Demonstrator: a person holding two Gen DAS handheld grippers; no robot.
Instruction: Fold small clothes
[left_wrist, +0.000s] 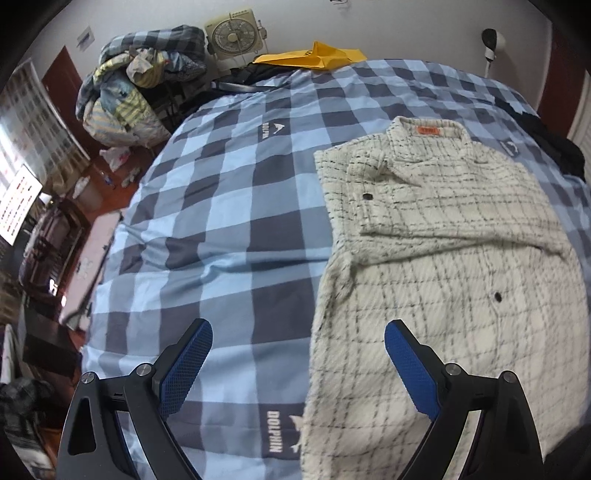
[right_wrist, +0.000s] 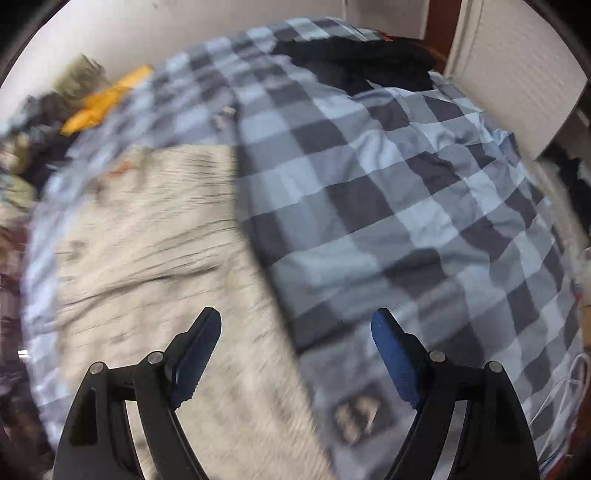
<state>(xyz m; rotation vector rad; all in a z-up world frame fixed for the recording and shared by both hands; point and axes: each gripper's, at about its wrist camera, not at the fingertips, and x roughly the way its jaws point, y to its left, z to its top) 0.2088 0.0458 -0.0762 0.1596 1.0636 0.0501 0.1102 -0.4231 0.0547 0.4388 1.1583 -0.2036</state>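
Shirt (left_wrist: 443, 258) under spread jaws, untouched

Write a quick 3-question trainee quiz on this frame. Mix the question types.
1. True or false: the left tool is shut on the cream checked shirt.
2. Multiple choice: the orange label sits at the shirt's A) hem B) collar C) cuff.
3. Fill in: the shirt lies on a blue checked ___.

Key
1. False; both the left tool and the right tool are open, nothing between the pads.
2. B
3. bedspread
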